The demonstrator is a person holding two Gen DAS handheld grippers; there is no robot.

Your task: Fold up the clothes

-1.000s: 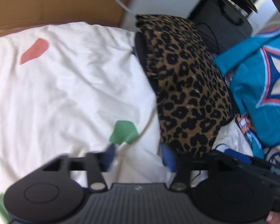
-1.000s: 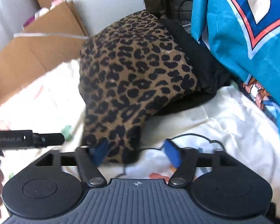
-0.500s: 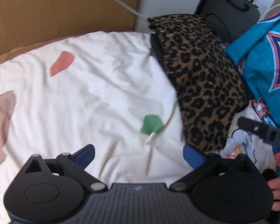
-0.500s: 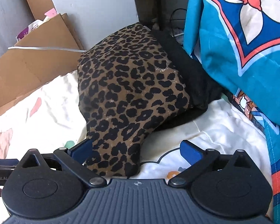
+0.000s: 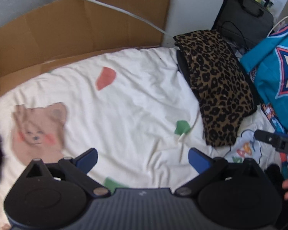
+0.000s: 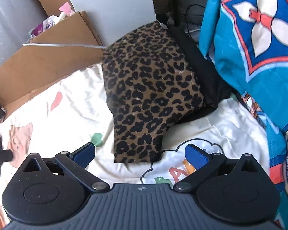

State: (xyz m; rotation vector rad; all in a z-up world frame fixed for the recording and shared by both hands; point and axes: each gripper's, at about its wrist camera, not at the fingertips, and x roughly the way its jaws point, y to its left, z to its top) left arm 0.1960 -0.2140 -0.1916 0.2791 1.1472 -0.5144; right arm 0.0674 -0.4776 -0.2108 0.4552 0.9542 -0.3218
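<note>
A folded leopard-print garment lies on a black folded garment at the far right of the white printed bed sheet. It also shows in the right wrist view, over the black garment. My left gripper is open and empty above the sheet, left of the stack. My right gripper is open and empty just in front of the leopard garment's near edge. The right gripper's tip shows in the left wrist view.
A flattened cardboard box lines the far side of the bed. A blue patterned quilt is heaped on the right. A black case stands behind the stack. A white cable crosses the cardboard.
Both grippers have opened and pulled back from the leopard garment, which now lies released on the stack. The left gripper has drawn away to the left over the sheet.
</note>
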